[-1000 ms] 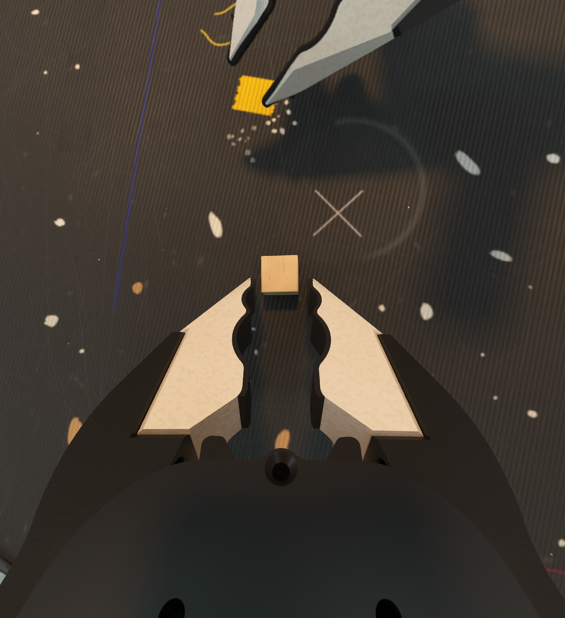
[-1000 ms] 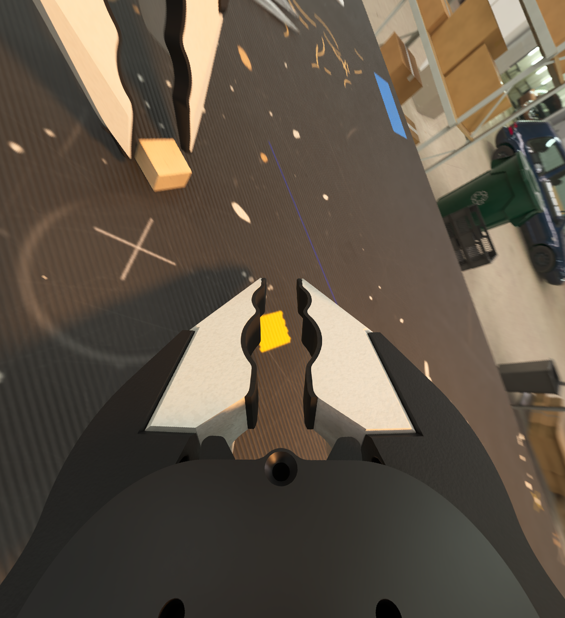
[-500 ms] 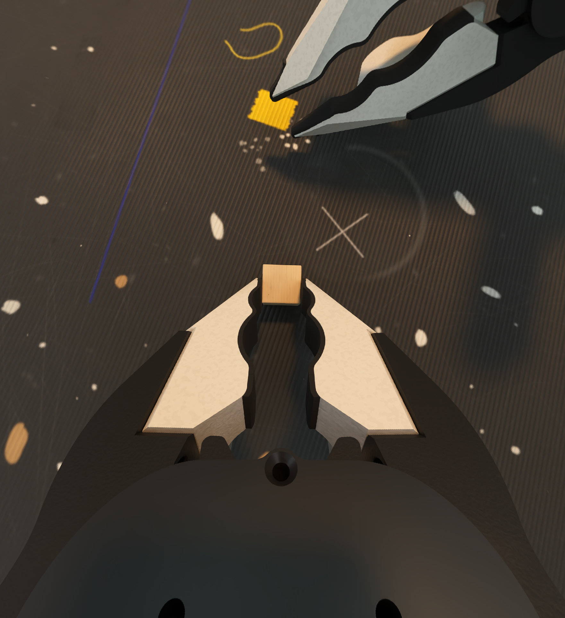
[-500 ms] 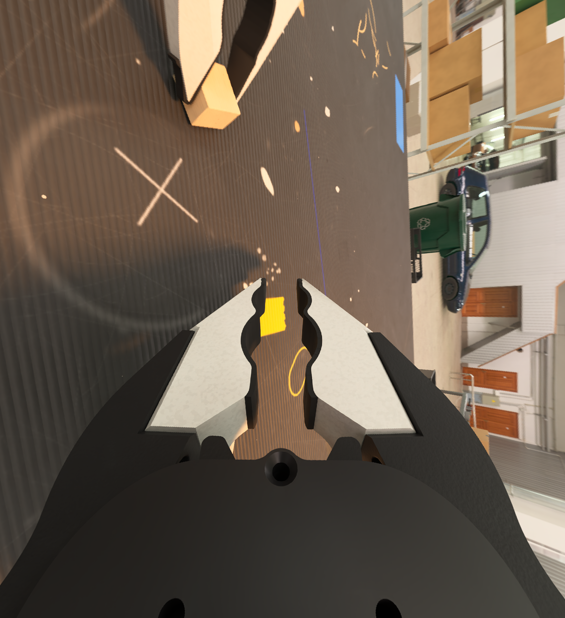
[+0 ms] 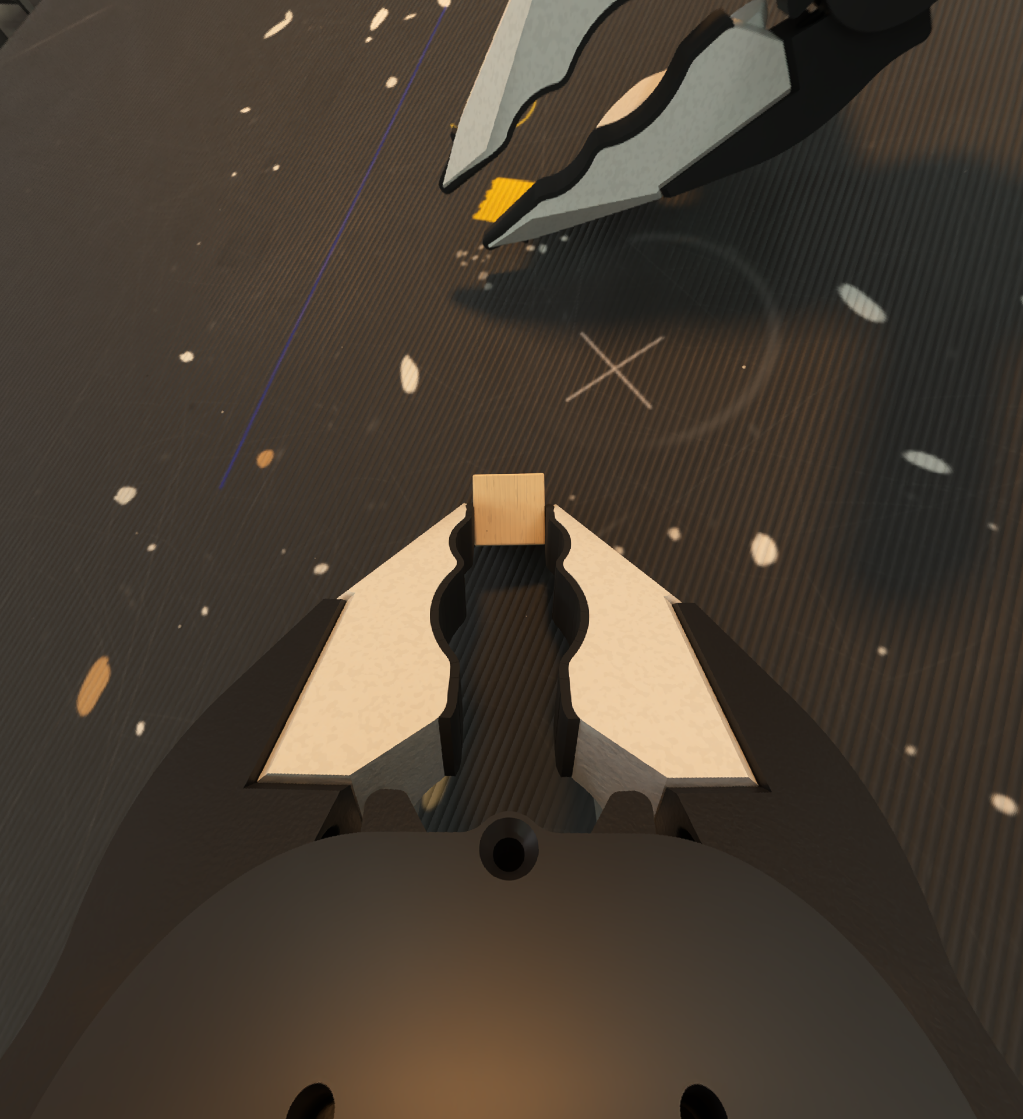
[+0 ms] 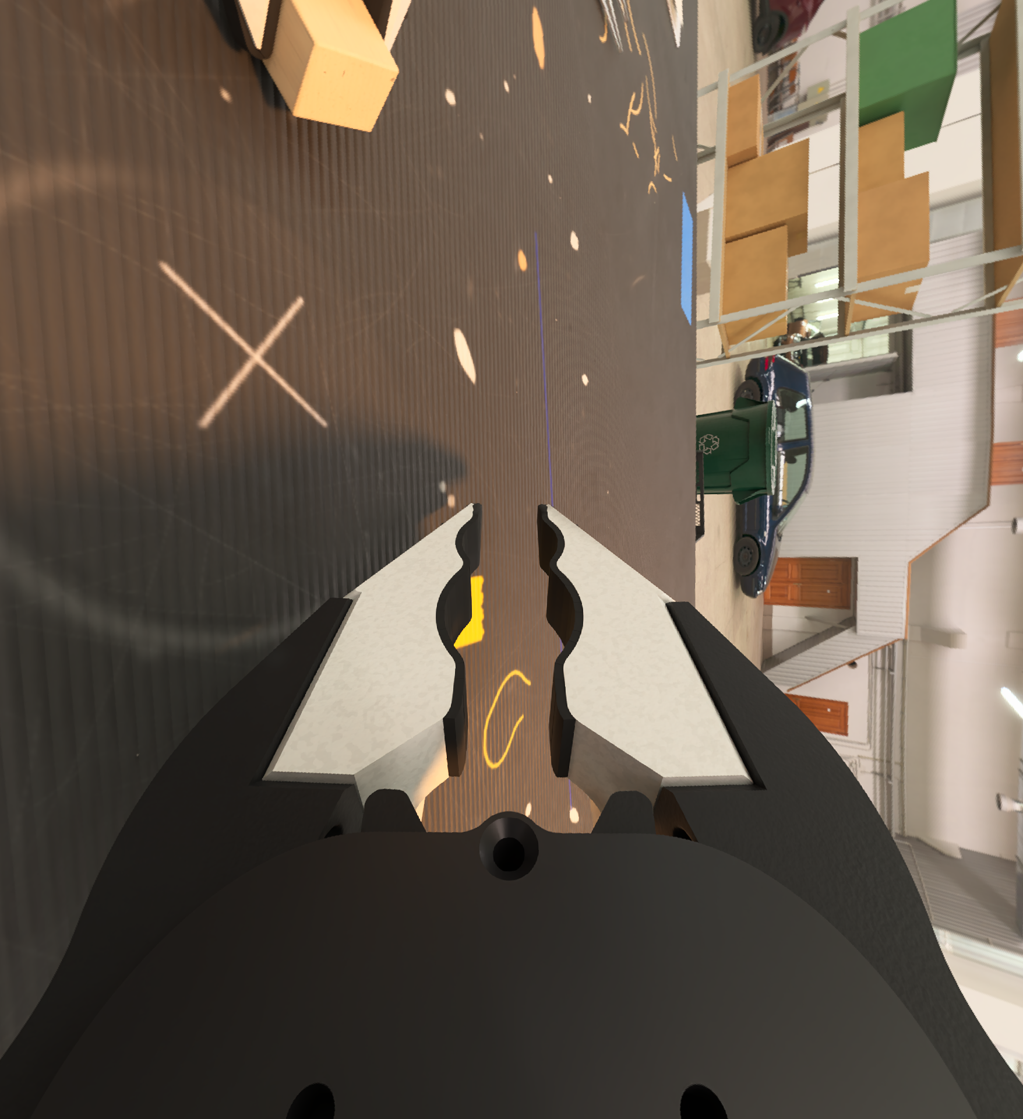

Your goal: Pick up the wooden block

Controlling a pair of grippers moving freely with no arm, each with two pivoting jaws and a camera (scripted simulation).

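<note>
- While the wooden block (image 5: 508, 508) is pinched between the tips of the left gripper (image 5: 508, 514), the step in hand is judged to be the grasp itself, with the lift not yet done; whether the block is clear of the dark ribbed table (image 5: 134, 303) cannot be told.
- In the left wrist view, paint-like flecks and a thin blue line (image 5: 327, 254) are seen at the left, the block is held at the centre, and a chalk cross (image 5: 615, 370) inside a faint ring is seen to its right.
- Farther up and right, the right gripper (image 5: 467, 212) is shown with its jaws parted and nothing held, its tips poised over a yellow scrap (image 5: 500, 197).
- In the right wrist view, the block (image 6: 333, 66) is seen at the upper left, the cross (image 6: 255, 357) below it, and the scrap (image 6: 473, 611) between the released grey fingers (image 6: 388, 654).
- The next move is judged to call for a straight, steady rise with the clamp kept firm, since only the fingertips bear on the block.
- At the far right, cardboard boxes (image 6: 763, 200) are stacked on a metal rack; a green bin (image 6: 733, 448) is seen below, its contents hidden.
</note>
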